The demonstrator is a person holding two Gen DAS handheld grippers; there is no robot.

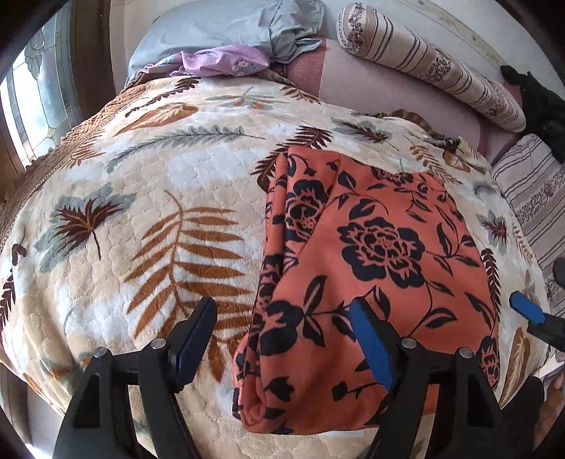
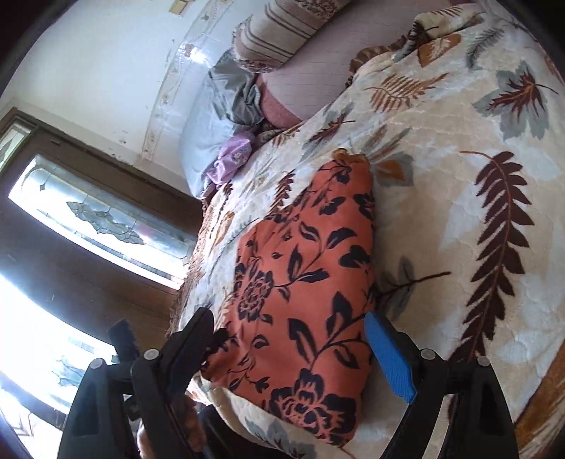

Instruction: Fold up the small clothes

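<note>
An orange garment with black flowers (image 1: pixel 374 268) lies folded into a long rectangle on the cream leaf-print blanket (image 1: pixel 148 183). My left gripper (image 1: pixel 282 314) is open just above the garment's near left edge, holding nothing. My right gripper (image 2: pixel 289 325) is open over the garment's (image 2: pixel 300 282) near end, empty; its blue fingertip (image 1: pixel 526 307) shows at the right edge of the left wrist view.
A grey pillow (image 1: pixel 219 31) and a lilac floral cloth (image 1: pixel 226 60) lie at the bed's head. A striped bolster (image 1: pixel 434 67) and striped cloth (image 1: pixel 533 197) lie at the right. A window (image 2: pixel 88 219) is beside the bed.
</note>
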